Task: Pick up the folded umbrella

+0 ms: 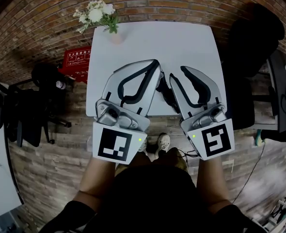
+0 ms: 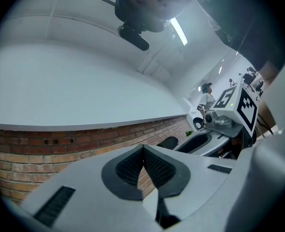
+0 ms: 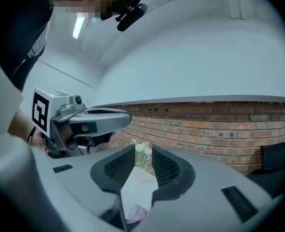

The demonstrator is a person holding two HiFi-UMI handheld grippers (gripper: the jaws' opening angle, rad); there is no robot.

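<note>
Head view: folded umbrella [image 1: 168, 95], dark, is laid near the desk [image 1: 182, 42] front edge, between left tool [image 1: 156, 64] and right tool [image 1: 177, 73]. Its long axis is pointed roughly away from the person, and the right tool is judged nearer.
Left gripper view: pads are pressed together, empty.
Right gripper view: jaws are slightly parted, nothing gripped.

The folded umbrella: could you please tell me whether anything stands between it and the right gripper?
Nothing visible does. What looks like the dark folded umbrella lies on the white table right beside the right gripper, whose jaws stand apart and empty; the flowers stand far off.
</note>
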